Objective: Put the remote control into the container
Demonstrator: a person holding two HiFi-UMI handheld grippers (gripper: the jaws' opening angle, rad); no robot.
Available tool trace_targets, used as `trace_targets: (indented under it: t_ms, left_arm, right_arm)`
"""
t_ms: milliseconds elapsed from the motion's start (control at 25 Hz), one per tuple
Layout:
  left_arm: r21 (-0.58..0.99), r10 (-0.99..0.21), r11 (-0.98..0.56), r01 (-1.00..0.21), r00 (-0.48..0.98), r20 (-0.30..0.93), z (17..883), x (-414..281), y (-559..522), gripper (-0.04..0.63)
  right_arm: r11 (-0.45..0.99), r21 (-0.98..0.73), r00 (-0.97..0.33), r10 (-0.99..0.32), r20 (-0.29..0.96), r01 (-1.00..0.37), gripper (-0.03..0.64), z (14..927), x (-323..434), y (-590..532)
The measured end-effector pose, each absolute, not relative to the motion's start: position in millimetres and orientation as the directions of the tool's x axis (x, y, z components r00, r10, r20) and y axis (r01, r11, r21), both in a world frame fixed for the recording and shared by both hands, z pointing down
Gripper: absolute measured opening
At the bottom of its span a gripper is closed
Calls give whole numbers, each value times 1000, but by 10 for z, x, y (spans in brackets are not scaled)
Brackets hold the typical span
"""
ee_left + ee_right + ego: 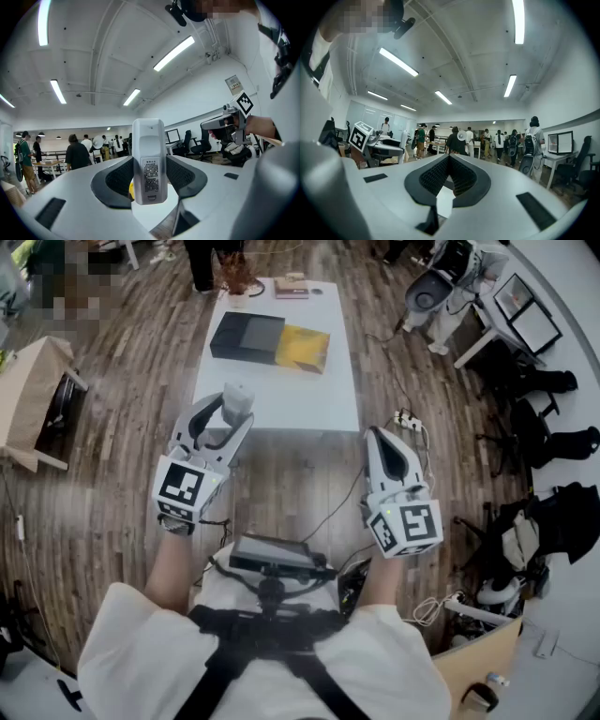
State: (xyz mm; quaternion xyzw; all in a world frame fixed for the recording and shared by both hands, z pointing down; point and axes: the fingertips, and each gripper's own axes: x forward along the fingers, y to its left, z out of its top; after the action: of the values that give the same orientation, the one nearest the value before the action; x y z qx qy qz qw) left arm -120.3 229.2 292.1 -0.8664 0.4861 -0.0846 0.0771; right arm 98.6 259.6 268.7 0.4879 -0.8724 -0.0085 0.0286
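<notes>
White remote point(149, 159) stands upright, grasped in my left gripper point(234, 418), near the table's point(319, 395) edge. The black container point(246, 337) sits on that table, well apart. My right gripper point(449, 160) is clenched, empty.

Left gripper point(149, 157) jaws clamp upright white remote control point(149, 168).

No print on the remote control point(149, 161) is legible.
</notes>
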Motion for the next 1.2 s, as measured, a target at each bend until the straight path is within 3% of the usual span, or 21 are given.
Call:
trace_targets:
  t_ms: [400, 1200]
  left_arm:
    - [-217, -867, -496, -841, 493, 70, 2944, -1018, 2393, 236]
    - [-214, -888, -459, -862, 453, 79, 3073, -701, 2308, 236]
  right_arm:
    - [575, 7, -575, -818, -3, -818, 5, 2613, 1129, 2653]
    - [667, 13, -666, -744, 41, -745, 5, 2792, 1297, 2467]
